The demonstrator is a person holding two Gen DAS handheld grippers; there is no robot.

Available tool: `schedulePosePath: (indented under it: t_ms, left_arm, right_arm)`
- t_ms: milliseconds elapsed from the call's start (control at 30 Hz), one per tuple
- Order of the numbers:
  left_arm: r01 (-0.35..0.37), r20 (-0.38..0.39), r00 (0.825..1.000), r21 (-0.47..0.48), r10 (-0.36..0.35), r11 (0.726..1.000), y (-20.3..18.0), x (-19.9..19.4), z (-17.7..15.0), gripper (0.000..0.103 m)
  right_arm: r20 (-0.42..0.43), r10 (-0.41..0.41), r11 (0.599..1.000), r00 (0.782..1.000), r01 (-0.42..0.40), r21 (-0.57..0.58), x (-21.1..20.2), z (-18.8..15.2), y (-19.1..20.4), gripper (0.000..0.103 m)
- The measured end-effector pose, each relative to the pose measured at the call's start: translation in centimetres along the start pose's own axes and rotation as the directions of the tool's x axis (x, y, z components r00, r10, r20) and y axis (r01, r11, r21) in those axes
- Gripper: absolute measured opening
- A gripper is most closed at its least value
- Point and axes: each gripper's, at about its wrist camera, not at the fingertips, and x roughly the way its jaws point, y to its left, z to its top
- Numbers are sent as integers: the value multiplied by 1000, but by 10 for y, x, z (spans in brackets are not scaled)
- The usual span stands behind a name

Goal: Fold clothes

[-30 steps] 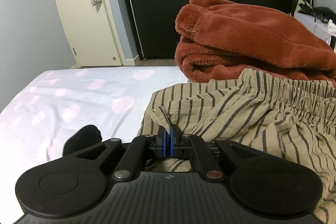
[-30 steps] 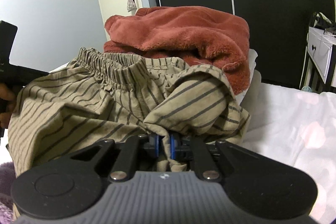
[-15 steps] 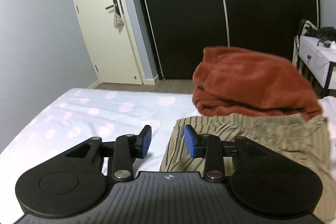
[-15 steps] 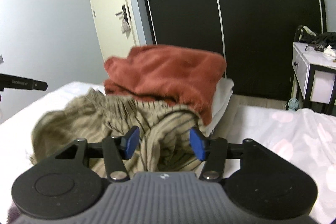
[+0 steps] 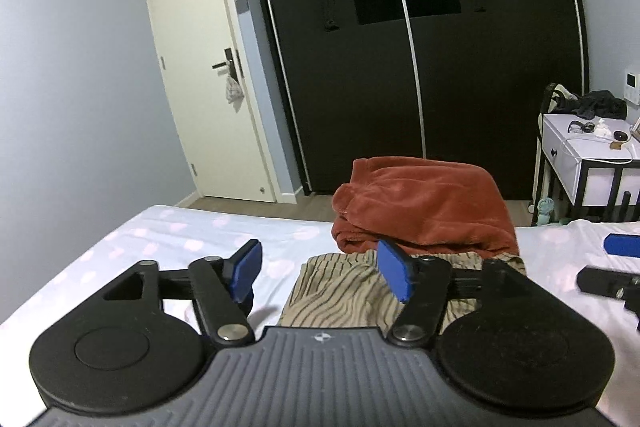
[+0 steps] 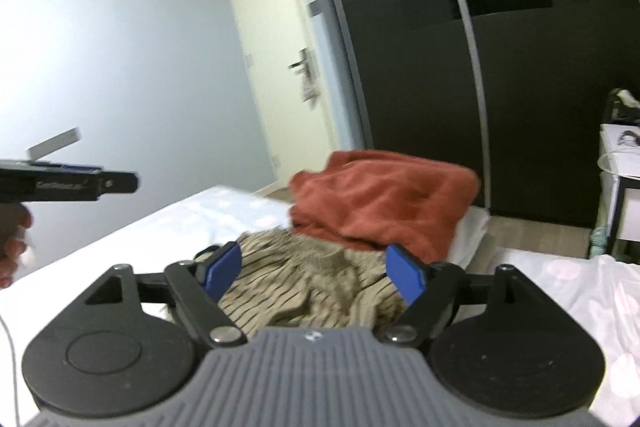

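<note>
Two sets of tongs are hanging wide open over the bed, and neither one is gripping anything. The left tongs (image 5: 320, 277) are hovering above the near left edge of the striped beige shorts (image 5: 344, 297), blue pads (image 5: 394, 275) spread far apart, nothing between them but air, and they are not touching the cloth. Over on the right, the right tongs (image 6: 314, 275) are splayed just as wide, framing the crumpled middle of the same striped shorts (image 6: 312, 283) from above; that view is blurring a little, so whether the pads are grazing the fabric is hard to call. The shorts are lying bunched on the bed (image 5: 180, 247), on a white sheet with pale pink spots, their far edge tucking right up against the rust-red fleece blanket (image 5: 424, 203), which is sitting folded in a thick heap just behind them. In the right view the person's left hand (image 6: 14, 239) is showing at the left edge, beneath the other gripper's black body. Further back, a white side surface (image 5: 580, 163) with dark legs is standing at the right, carrying small clutter. Beyond it all, the cream door (image 5: 200, 87) and the black sliding wardrobe (image 5: 400, 67) are filling the far wall.
</note>
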Motion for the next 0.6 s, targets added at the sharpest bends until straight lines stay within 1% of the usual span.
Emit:
schedulePosePath:
  t_ms: [33,100,233,267,333,400,467,600]
  left_arm:
    - [-10,-1,1000,0,10,1000,-5,-6,-1,74]
    - [-27,5,1000,-3,27,1000,-16,-17,-6,74]
    - [-41,-20,999,-37,40,998,-36,-27,-22,75]
    - [-41,-27,999,-50,40,998,-42,-28,-27,76]
    - [-26,-50,998,-70,22,997,-53,-27,-38,76]
    - [-21,-71,997,-87,15,996,-65,-24,-48,76]
    - [-35,-95,995,-101,26,994,-76,-19,-58,76]
    - [-91,-144,987,-114,74,989,-89,-9,-76,76]
  right_arm:
    - [-13,16,1000,1000,-16,-9,-4,-1,2,84]
    - [-37,45,999,998,-46,-27,-11,-2,4,87]
    - [-76,42,997,996,-46,-60,-23,-10,1,93]
    - [-86,40,997,995,-46,-65,-25,-12,0,95]
    - [-99,37,995,994,-46,-91,-27,-18,-1,99]
    - [-110,33,991,993,-46,-122,-28,-23,-2,100]
    - [-132,39,989,991,-57,-137,-27,-30,-4,101]
    - [-168,62,987,984,-85,-138,-23,-40,-12,101]
